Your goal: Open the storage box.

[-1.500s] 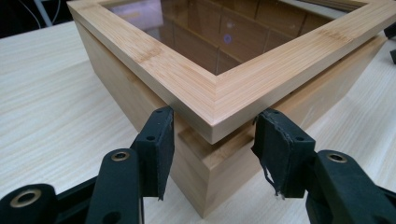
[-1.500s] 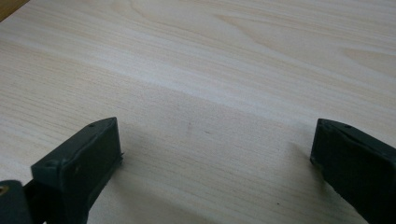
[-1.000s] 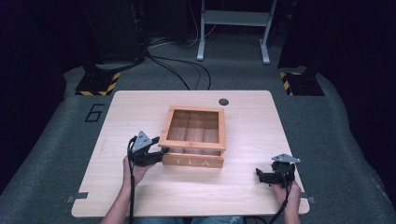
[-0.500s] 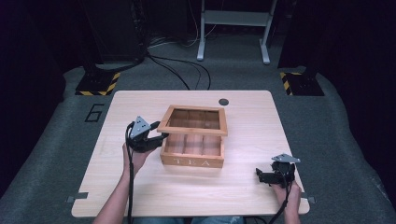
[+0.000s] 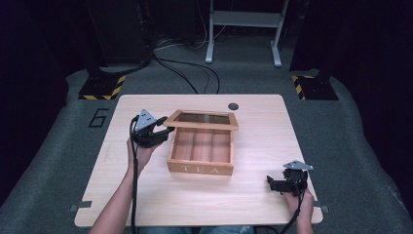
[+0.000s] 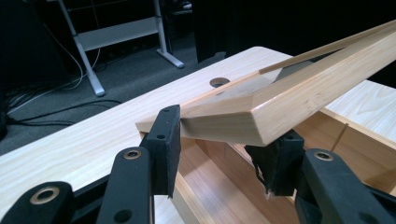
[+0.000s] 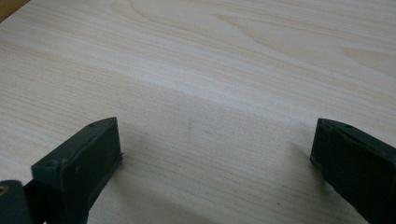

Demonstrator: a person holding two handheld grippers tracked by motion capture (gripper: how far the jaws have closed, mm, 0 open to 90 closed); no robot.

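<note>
We see a shallow, square box of light wood [image 5: 200, 163] with "TEA" on its front wall, sitting near the middle of the pale wooden table [image 5: 253, 204]. Thin wooden dividers split its inside into compartments, which look bare as far as we can tell from above. Its glass-paned, wood-framed lid [image 5: 203, 120] is hinged at the far side and tilted part-way up, its near-left corner [image 6: 219, 122] raised clear of the box rim. Through the pane we can make out the table behind.
</note>
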